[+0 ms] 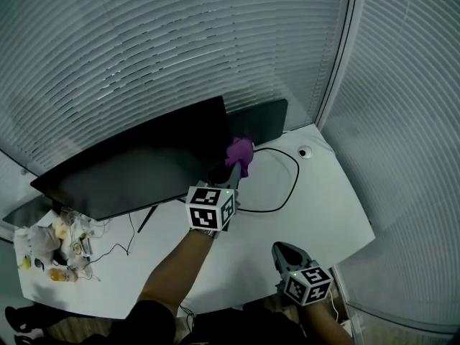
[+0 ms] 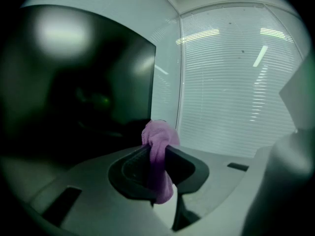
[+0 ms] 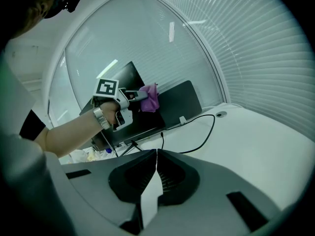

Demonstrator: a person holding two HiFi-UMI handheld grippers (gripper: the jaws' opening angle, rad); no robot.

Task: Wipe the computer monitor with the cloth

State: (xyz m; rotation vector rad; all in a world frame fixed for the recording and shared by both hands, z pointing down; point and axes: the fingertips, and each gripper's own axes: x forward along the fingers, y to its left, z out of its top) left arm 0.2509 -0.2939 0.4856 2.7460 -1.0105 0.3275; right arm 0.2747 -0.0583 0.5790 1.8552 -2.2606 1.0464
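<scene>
The monitor (image 1: pixel 136 167) is a wide, flat, black panel with its screen dark. It stands upright on the white surface (image 1: pixel 316 192), towards the far left, with its long side running from near left to far right. The cloth (image 1: pixel 241 152) is small and purple, bunched into a soft wad. It is pinched between the jaws of the left hand-held gripper (image 1: pixel 231 169) and sticks out past them. It sits at the monitor's right edge, near the lower corner; whether it touches the screen cannot be told.
</scene>
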